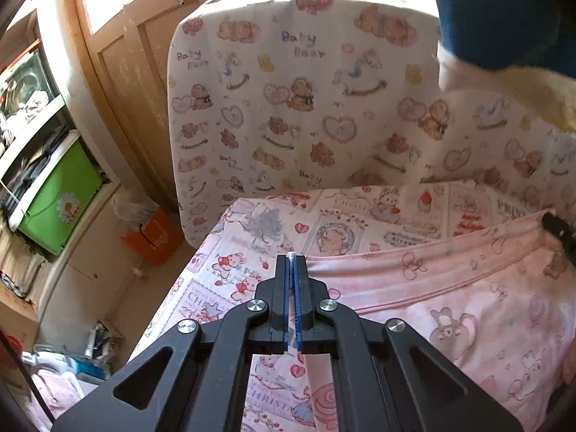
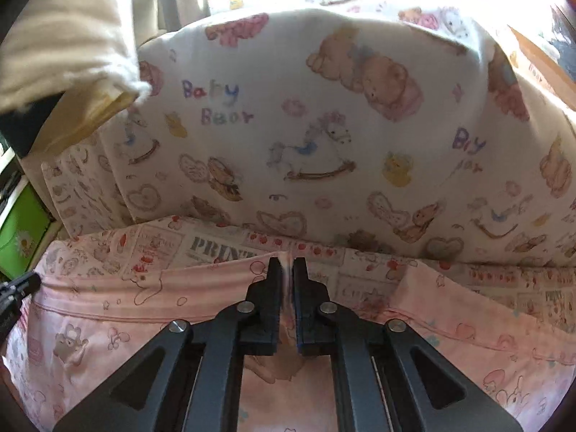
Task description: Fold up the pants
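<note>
The pants are pink with bear and bunny prints, spread over the patterned sheet on the bed, their waistband running as a taut band between my two grippers. My left gripper has its jaws pressed together on one end of that band; a thin sliver of cloth shows between the blue pads at the tips. My right gripper is clamped on the pants too, with a pinch of pink fabric standing up between its black fingers. In the right wrist view the band stretches away to the left, where the tip of the other gripper shows at the frame's edge, and the rest of the pants hangs below in loose folds.

Behind the bed stands a white cushion printed with bears, hearts, rocking horses and the words "Baby Bear", leaning upright against the sheet's far edge. Off the bed's left side I see a green box with a daisy on a shelf, and an orange box on the floor below a wooden door.
</note>
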Tool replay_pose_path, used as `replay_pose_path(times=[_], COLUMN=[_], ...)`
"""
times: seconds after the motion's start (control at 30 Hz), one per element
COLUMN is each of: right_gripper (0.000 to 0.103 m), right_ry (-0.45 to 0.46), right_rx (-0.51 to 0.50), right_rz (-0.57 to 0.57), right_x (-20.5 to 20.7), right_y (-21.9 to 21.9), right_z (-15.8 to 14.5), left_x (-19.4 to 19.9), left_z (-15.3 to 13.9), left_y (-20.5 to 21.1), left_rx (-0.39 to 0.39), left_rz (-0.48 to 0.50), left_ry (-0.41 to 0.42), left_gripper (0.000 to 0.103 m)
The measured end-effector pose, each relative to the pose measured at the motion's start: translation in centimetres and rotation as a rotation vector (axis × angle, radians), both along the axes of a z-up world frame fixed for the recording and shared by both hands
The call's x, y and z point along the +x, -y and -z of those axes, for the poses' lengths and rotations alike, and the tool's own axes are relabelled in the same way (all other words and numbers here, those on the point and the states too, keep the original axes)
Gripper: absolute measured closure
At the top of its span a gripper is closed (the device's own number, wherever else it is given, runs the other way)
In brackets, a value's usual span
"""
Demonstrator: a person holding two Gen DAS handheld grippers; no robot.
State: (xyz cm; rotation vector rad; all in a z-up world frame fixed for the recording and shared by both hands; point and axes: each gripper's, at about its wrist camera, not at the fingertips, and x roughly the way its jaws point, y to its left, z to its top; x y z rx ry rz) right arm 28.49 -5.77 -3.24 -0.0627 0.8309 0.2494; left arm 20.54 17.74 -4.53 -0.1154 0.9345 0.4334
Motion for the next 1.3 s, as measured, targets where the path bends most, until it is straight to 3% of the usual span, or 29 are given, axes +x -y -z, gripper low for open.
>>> replay_pose_path(times=[0.07,0.13,0.17,0.23,0.27,0.4,0.47,0.6,0.67,0.73,0.87,1.0,1.13,1.3], right_gripper=[0.093,0.074,0.069,0.045,0.042,0.041,0.041,0.040,0.035,0.034,0.034,0.034,0.034,0.034], right_ry=[-0.017,-0.021,-0.006,0.047,0.082,0.135,0.152,0.203,0.218,0.138,0.113,0.124,0.145,0.208], right_rx=[0.018,0.020,0.022,0.016,0.004,-0.003,0.007,0.051,0.060,0.030,0.055,0.061,0.093,0.227], right_rz=[0.003,0.005,0.009,0.012,0.017,-0.015,-0.021,0.009,0.042,0.018,0.049,0.067,0.072,0.037], right_x=[0.2,0.1,-0.2,-1.2,-1.8,-4.0,-5.6,-9.4,-11.7,-12.7,-16.2,-18.6,-19.8,-19.2], right_y=[0.2,0.6,1.0,1.6,1.9,3.4,5.0,9.4,12.4,14.3,19.4,22.8,25.6,30.3], right_z=[0.0,-0.4,-0.9,-2.0,-2.7,-5.0,-6.1,-8.2,-9.0,-8.8,-8.5,-8.3,-8.2,-9.5], left_x=[0.1,0.2,0.1,-0.2,-0.5,-1.7,-2.7,-5.2,-6.1,-7.1,-10.3,-14.7,-19.2,-23.0], left_z=[0.4,0.3,0.0,-0.6,-1.0,-3.3,-4.7,-7.5,-8.5,-9.2,-10.6,-11.6,-12.0,-10.6], left_y=[0.2,0.2,0.3,0.4,0.3,1.1,2.3,4.3,5.2,6.3,9.4,13.1,16.9,22.5], left_rx=[0.007,0.037,0.061,0.082,0.079,0.066,0.092,0.064,0.082,0.087,0.060,0.091,0.071,0.061], left_rz=[0.007,0.001,-0.006,-0.008,-0.009,0.042,0.077,0.144,0.151,0.152,0.209,0.290,0.382,0.518], left_ry=[-0.014,-0.008,0.000,0.029,0.049,0.153,0.222,0.357,0.397,0.413,0.438,0.477,0.519,0.532], left_gripper=[0.100,0.096,0.090,0.057,0.055,0.054,0.047,0.036,0.028,0.027,0.027,0.027,0.027,0.031])
